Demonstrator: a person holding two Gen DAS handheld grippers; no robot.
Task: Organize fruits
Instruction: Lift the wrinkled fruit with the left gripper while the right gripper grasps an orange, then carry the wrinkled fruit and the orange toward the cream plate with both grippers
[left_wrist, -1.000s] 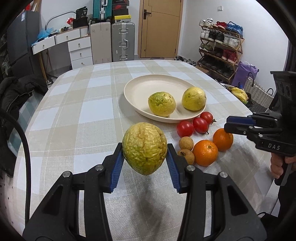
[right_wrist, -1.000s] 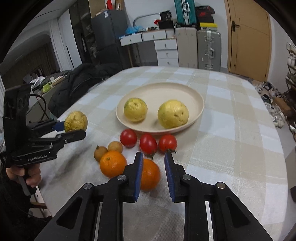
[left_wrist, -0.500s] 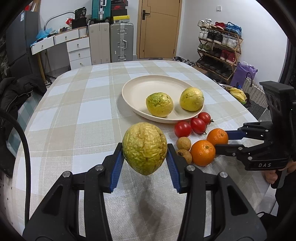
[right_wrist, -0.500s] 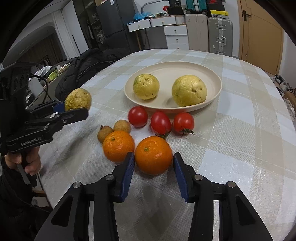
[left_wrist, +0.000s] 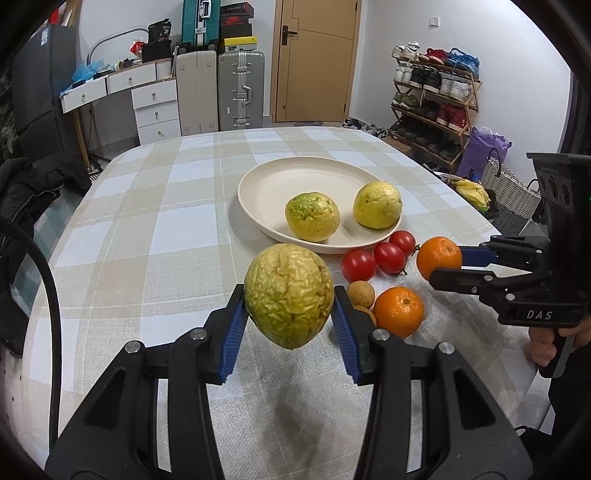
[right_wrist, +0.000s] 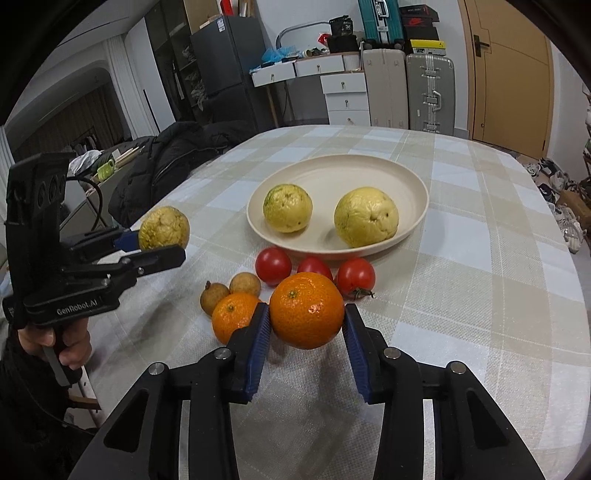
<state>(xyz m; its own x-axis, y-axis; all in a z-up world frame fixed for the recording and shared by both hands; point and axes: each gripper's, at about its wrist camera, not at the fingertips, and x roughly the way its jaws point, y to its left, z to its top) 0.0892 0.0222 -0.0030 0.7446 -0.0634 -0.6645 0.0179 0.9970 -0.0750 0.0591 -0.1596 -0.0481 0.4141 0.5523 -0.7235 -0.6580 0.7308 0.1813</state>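
Note:
My left gripper (left_wrist: 289, 293) is shut on a wrinkled yellow-green fruit (left_wrist: 288, 314) and holds it above the checked tablecloth. My right gripper (right_wrist: 306, 310) has an orange (right_wrist: 306, 317) between its blue pads, raised just off the cloth; its jaws are closing and both pads press on the orange. A cream plate (right_wrist: 413, 177) beyond carries two yellow fruits (right_wrist: 287, 208) (right_wrist: 366, 216). In front of the plate lie three tomatoes (right_wrist: 273, 266), a second orange (right_wrist: 231, 319) and two small brown fruits (right_wrist: 245, 284).
A black jacket (right_wrist: 166, 162) lies off the table's left edge. Drawers and suitcases (left_wrist: 240, 88) stand behind the table, with a shoe rack (left_wrist: 432, 99) and bags at the right. A person's hand (right_wrist: 70, 339) grips the left tool's handle.
My right gripper opened, moved forward around the nearer orange, took hold of it and lifted it off the cloth. The left gripper kept still with its fruit.

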